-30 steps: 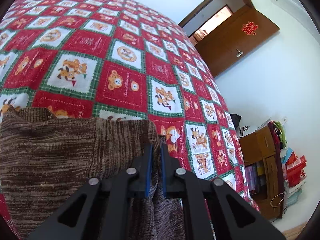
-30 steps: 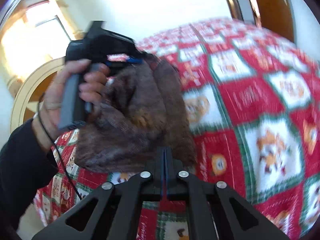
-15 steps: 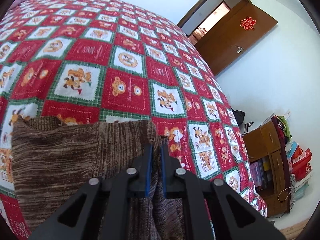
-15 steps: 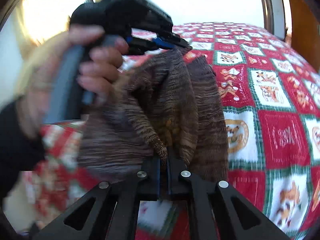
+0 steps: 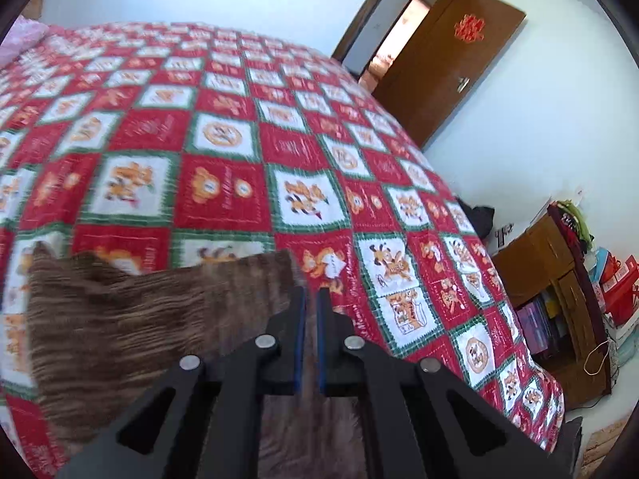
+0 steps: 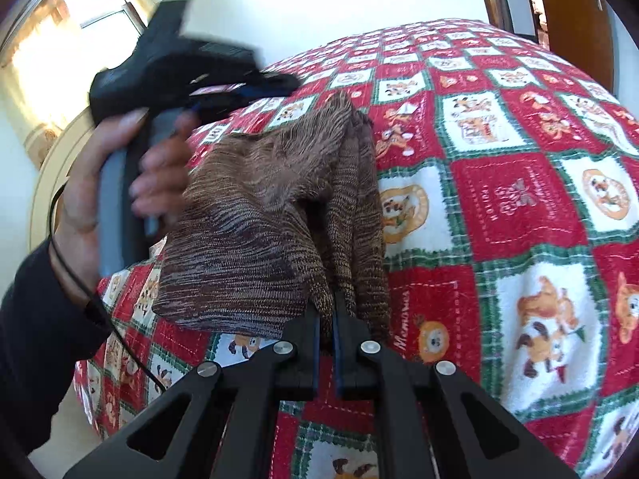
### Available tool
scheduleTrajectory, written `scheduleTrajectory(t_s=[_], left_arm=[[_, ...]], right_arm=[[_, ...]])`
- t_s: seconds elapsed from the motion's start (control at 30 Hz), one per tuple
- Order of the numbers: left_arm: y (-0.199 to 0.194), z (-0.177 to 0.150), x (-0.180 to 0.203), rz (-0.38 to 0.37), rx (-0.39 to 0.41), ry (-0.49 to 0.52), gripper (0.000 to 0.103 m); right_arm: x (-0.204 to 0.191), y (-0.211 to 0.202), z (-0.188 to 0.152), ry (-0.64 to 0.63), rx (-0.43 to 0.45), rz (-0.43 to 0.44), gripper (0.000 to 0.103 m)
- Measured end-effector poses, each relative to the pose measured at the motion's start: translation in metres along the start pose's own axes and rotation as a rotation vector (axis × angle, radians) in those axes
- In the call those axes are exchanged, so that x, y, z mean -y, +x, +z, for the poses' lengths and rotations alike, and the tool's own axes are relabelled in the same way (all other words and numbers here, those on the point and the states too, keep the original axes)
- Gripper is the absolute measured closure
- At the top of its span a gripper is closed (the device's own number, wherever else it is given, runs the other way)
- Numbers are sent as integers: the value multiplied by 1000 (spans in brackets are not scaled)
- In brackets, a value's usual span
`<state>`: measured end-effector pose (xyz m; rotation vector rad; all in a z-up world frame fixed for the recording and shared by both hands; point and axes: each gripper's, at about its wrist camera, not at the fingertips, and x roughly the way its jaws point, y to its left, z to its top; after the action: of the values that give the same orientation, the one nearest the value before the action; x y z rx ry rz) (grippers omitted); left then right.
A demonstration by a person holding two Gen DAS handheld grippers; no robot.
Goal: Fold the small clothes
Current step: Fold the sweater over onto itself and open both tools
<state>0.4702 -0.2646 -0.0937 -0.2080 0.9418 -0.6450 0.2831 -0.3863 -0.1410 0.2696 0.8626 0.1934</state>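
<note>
Holding the brown knitted garment (image 6: 255, 235) in both tools, I found it lifted above the red, white and green patchwork bedspread (image 5: 223, 191). My right gripper (image 6: 326, 321) had its jaws pressed together on a bunched edge of the knit, the cloth rising straight out from between my blue pads (image 6: 316, 335) and spreading ahead and to the left of them. They had been closing during the last moment, with the fabric between them. My left gripper (image 5: 310, 299) was likewise pinched on the garment: a strip of brown knit ran down the narrow gap between its pads (image 5: 298, 343), and the rest of the cloth hung out to the left of the jaws as a wide, blurred panel.

Seen from my right tool, the left tool (image 6: 187, 68) sat ahead and to the left, above the garment's far end, gripped by my left hand (image 6: 120, 183) (a dark sleeve (image 6: 44, 343) covered the wrist, and a thin black cable trailed past it). The garment sagged in folds between the two grips.

Beyond the left jaws, ahead and to the right, stood an open brown door (image 5: 451, 60) bearing a red ornament. Lower to the right was a wooden cabinet (image 5: 555, 279) holding books.
</note>
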Motion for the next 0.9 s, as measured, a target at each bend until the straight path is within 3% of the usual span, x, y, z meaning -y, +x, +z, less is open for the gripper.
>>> scheduleTrajectory(t_s=[0.1, 0.2, 0.23, 0.27, 0.33, 0.4, 0.43, 0.47, 0.63, 0.73, 0.83, 0.9], left_arm=[[-34, -12, -8, 60, 60, 45, 85], [-65, -36, -14, 136, 127, 102, 57], [-69, -45, -17, 176, 133, 118, 42], [-71, -56, -20, 204, 142, 132, 38], [-67, -74, -26, 253, 131, 159, 38], [-60, -92, -29, 327, 115, 196, 39], [-60, -100, -31, 343, 127, 206, 38], [-64, -109, -34, 354, 145, 209, 38], [-76, -126, -49, 309, 200, 148, 32], [-77, -131, -59, 247, 220, 97, 32], [-76, -136, -64, 233, 213, 72, 22], [-74, -137, -70, 202, 202, 48, 22]], right_arm=[[2, -16, 0, -6, 32, -26, 99], [6, -14, -4, -21, -4, -27, 99], [8, -9, -5, -23, -18, -45, 99], [14, -2, -8, 3, -19, -68, 99], [22, 1, -8, 71, -17, -32, 95], [19, -8, 0, 63, 12, -46, 82], [16, -14, 6, 51, 42, -72, 59], [13, -21, 16, 41, 87, -91, 50], [-2, 0, 66, 13, 80, -62, 50], [4, 11, 99, 85, 83, 20, 50], [10, 5, 120, 167, 135, -2, 50], [6, 10, 128, 145, 132, -55, 50]])
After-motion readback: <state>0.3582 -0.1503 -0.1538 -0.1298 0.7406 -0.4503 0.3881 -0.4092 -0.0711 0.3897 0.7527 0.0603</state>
